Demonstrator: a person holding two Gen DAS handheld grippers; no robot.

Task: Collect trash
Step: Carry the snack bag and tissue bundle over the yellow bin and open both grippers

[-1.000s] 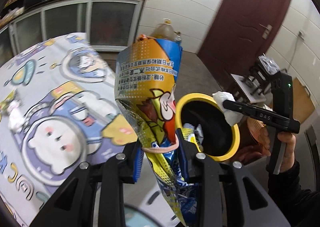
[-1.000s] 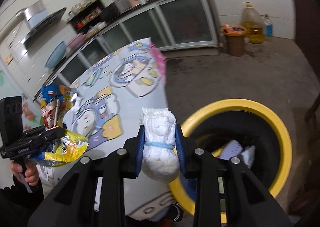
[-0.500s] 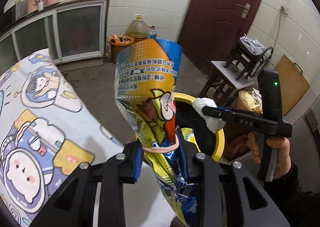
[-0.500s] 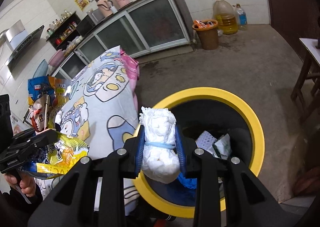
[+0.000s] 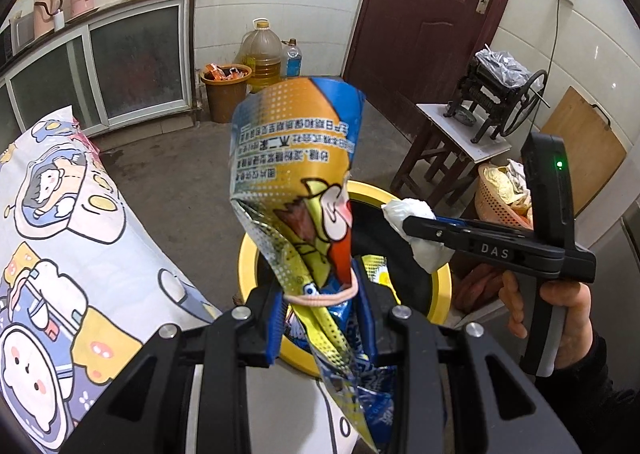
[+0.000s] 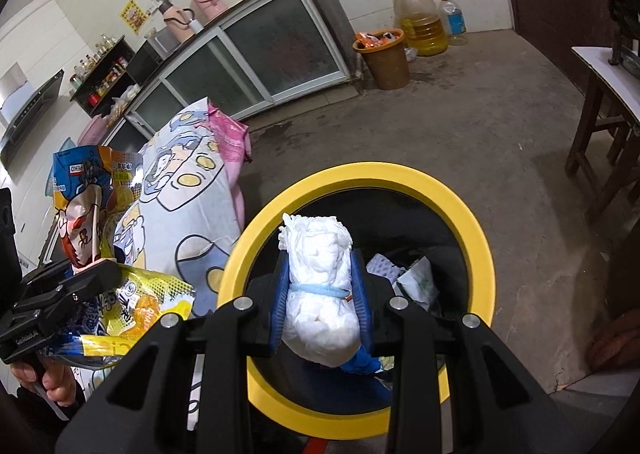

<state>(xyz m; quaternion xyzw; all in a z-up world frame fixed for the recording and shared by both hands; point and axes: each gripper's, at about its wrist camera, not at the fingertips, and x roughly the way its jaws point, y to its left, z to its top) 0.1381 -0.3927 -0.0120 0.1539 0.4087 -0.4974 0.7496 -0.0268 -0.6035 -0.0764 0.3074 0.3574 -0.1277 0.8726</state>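
Two pieces are being delivered: the right gripper (image 6: 320, 294), clenched on a tissue wad (image 6: 318, 290), is held over the yellow-rimmed bin (image 6: 476, 234) at lower centre, the left gripper (image 5: 320, 318), clamped on a snack wrapper (image 5: 296, 169), is close to the rim, and both grips are judged to need loosening next.

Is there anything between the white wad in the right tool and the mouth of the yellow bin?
Nothing visible. In the right wrist view the white wad, clamped in the right tool, hangs over the open mouth of the yellow bin, which has no lid and only loose trash low inside. The snack bag is off to the side.
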